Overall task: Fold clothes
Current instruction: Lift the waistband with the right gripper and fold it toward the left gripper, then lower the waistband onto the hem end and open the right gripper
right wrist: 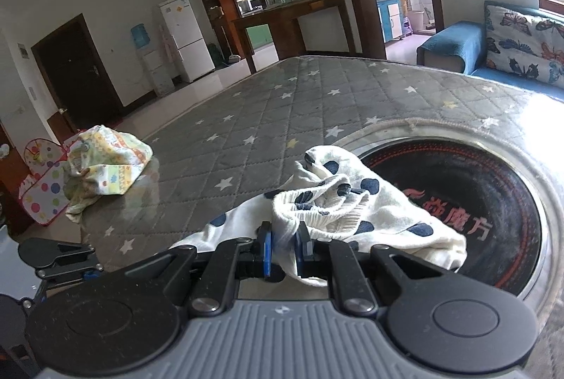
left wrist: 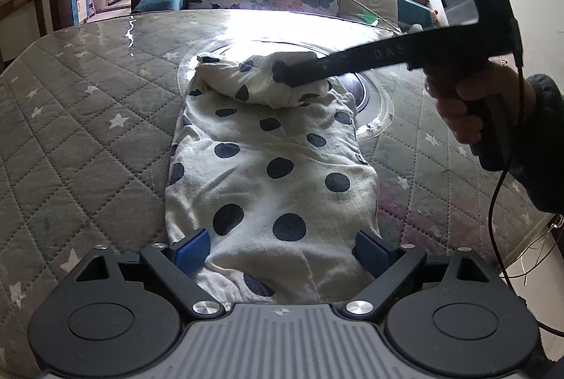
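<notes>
Two garments on the bench (right wrist: pixel 246 118): one dotted cloth (left wrist: pixel 278 174) laid lengthwise at centre, its far end over a round inset hob (right wrist: pixel 469 203), and one pastel bundle (right wrist: pixel 105 167) at 9 o'clock in the right view, well apart. Two tools. Left tool (left wrist: pixel 282 250) — blue pads (left wrist: pixel 192 252) spread wide, straddling the cloth's near end, gripping nothing. Right tool (right wrist: pixel 284 250) reaching in from 2 o'clock in the left view, hand (left wrist: pixel 461 104) wrapped round its grip, arm angled down — narrow, pinching the cloth's bunched far hem, lifted and folded toward the near end.
</notes>
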`<act>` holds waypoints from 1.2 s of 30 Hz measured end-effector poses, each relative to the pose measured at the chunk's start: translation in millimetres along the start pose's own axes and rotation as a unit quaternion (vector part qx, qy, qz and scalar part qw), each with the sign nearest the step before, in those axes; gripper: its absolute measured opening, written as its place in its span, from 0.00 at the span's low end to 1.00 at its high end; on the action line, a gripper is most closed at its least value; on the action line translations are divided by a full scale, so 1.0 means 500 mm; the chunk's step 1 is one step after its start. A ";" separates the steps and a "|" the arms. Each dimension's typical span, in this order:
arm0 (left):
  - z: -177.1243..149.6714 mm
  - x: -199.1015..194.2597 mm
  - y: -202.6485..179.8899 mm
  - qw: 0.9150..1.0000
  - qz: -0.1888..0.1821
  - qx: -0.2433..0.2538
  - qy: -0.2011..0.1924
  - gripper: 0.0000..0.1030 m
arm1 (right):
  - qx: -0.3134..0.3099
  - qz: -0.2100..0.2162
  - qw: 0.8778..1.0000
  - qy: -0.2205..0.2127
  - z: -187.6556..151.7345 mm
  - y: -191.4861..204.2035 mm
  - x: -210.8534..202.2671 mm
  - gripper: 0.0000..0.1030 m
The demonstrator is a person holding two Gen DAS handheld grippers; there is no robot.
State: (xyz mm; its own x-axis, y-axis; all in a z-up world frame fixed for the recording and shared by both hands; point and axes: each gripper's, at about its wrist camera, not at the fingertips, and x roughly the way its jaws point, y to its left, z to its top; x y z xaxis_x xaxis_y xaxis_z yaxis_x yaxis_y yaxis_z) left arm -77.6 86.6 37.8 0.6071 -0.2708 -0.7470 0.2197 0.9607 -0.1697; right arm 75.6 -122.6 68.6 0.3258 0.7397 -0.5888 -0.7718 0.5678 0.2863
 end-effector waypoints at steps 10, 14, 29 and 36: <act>-0.019 -0.056 0.021 1.000 0.015 -0.006 -0.020 0.90 | -0.010 0.027 1.000 0.007 -0.033 0.051 -0.032 0.11; -0.034 -0.076 0.030 0.999 0.025 -0.004 -0.019 0.90 | -0.012 0.042 0.999 0.005 -0.042 0.072 -0.055 0.11; -0.060 -0.098 0.076 0.998 0.048 -0.036 -0.019 0.90 | -0.080 0.125 0.989 -0.006 -0.085 0.203 -0.165 0.11; -0.061 -0.092 0.087 0.998 0.051 -0.043 -0.015 0.90 | -0.179 0.115 0.977 0.019 -0.142 0.249 -0.171 0.13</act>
State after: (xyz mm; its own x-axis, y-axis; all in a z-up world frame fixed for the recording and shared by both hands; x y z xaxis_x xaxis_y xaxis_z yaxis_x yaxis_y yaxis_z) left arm -119.4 142.5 45.3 0.6457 -0.1724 -0.7439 0.0907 0.9846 -0.1495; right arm -86.9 -140.8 100.9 0.1070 0.8148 -0.5697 -0.9659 0.2211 0.1349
